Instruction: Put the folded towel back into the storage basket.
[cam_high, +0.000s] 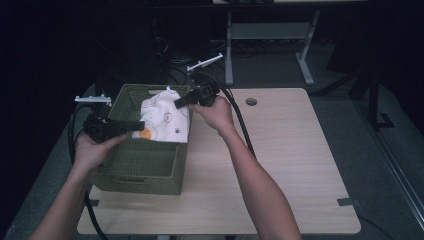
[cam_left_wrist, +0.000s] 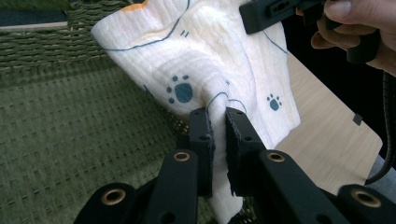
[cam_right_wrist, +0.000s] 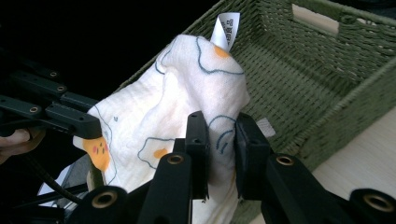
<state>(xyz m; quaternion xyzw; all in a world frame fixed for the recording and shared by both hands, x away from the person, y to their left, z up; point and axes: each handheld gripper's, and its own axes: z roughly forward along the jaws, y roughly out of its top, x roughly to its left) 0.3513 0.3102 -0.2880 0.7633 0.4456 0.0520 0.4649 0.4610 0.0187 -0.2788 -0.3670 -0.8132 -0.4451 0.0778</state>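
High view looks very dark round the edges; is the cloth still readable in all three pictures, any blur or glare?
High view: room black around the lit table, cloth bright, nearly washed out, slightly soft. Left gripper view: cloth sharp, paw prints clear, left gripper shut on it. Right gripper view: right gripper pinches cloth; basket weave crisp, left side black.

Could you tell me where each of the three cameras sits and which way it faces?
High view: above the person's side, looking forward and down on the table, green basket and white cloth; both forearms rise from the bottom.
Left gripper view: rides the left gripper, looking along its jaws, shut on the cloth, across the basket; the right hand shows beyond.
Right gripper view: rides the right gripper, likewise clamping cloth, facing the basket.
Shared: both gripper views show cloth and basket.
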